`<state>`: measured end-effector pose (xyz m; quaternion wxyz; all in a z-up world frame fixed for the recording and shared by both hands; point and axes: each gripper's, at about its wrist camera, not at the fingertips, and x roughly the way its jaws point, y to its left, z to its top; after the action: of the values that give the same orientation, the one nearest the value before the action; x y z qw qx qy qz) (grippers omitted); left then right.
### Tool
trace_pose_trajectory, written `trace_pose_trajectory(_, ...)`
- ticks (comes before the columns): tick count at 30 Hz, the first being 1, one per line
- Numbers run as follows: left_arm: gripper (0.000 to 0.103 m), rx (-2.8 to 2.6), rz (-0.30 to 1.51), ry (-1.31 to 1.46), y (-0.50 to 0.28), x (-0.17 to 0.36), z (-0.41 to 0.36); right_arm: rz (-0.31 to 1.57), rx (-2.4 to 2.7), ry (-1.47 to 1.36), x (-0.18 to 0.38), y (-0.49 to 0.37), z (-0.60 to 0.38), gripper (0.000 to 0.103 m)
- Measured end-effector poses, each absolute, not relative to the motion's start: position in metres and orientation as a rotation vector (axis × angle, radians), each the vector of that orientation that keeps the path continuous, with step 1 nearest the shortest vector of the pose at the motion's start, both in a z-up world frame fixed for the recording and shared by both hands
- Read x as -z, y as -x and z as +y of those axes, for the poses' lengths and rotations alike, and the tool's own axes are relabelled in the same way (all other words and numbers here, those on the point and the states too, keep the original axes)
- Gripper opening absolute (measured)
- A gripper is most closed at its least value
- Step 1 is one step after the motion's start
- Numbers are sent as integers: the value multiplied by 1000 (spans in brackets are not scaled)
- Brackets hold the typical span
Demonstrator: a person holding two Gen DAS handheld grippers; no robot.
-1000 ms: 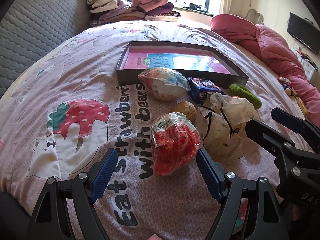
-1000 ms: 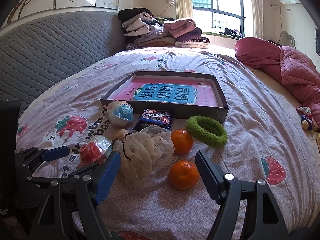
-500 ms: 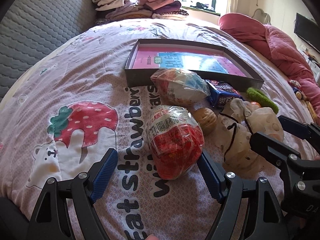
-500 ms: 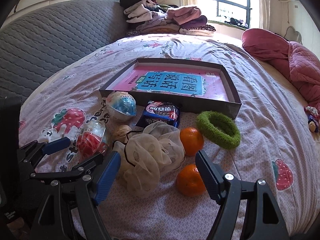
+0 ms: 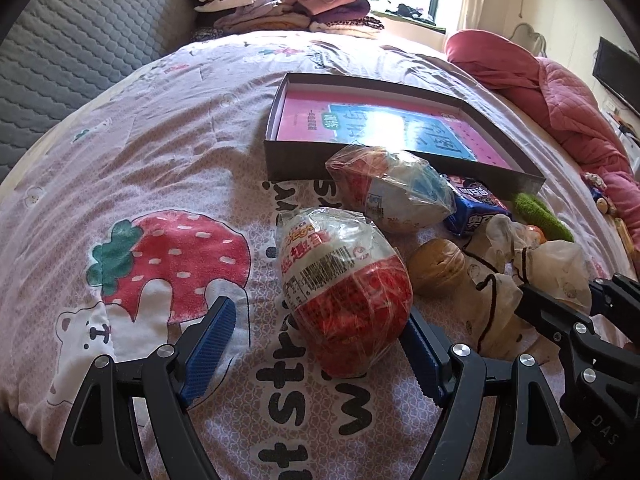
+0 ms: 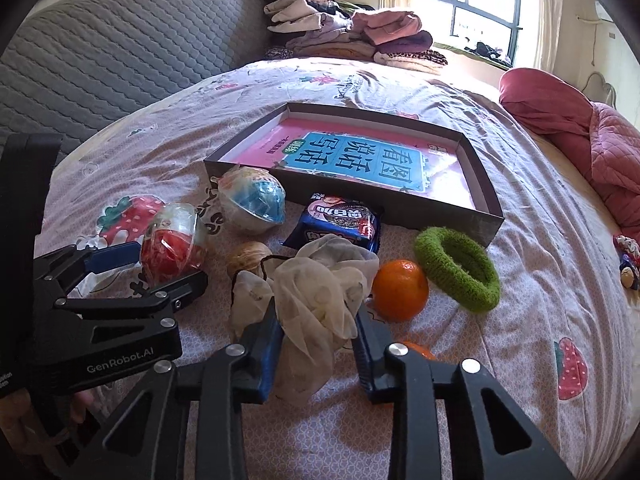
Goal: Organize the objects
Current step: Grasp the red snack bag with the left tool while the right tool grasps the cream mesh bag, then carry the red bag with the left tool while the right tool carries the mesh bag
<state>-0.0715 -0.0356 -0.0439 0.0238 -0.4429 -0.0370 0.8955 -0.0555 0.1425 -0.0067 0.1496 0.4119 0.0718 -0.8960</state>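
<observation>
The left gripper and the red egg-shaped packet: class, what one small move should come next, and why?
Probably close the left gripper on the red egg-shaped packet. Its blue pads sit on either side of the packet, one nearly touching, the other apart with bedspread showing between. The right gripper is already closing on the cream mesh bag, so each hand would then hold something.

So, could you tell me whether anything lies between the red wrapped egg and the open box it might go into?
Yes. The blue wrapped egg lies against the box's near wall, directly beyond the red wrapped egg, which sits between the open fingers of the left hand-held gripper. The wall to the blue egg's left looks clear.
</observation>
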Motion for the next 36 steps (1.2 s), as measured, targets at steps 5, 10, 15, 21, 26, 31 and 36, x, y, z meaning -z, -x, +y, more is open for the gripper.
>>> trace_pose_trajectory(5,68,-2744,-183,1349,77,45,-42,200,2564,-1173,9,55,142,23)
trace_pose_trajectory(10,59,-2729,-218,1325,79,45,-47,210,2560,-1144,6,52,140,20)
trace_pose_trajectory(15,57,-2701,-258,1282,76,43,-49,210,2556,-1126,3,51,139,20)
trace_pose_trajectory(21,57,-2715,-193,1236,70,37,-39,191,2563,-1097,-4,48,142,20)
trace_pose_trajectory(26,57,-2742,-133,1172,61,24,-31,177,2579,-1076,-9,47,145,20)
trace_pose_trajectory(31,57,-2756,-96,1136,55,12,-24,163,2597,-1057,-15,45,150,20)
trace_pose_trajectory(36,57,-2775,-75,1124,52,4,-21,142,2614,-1035,-22,46,156,20)
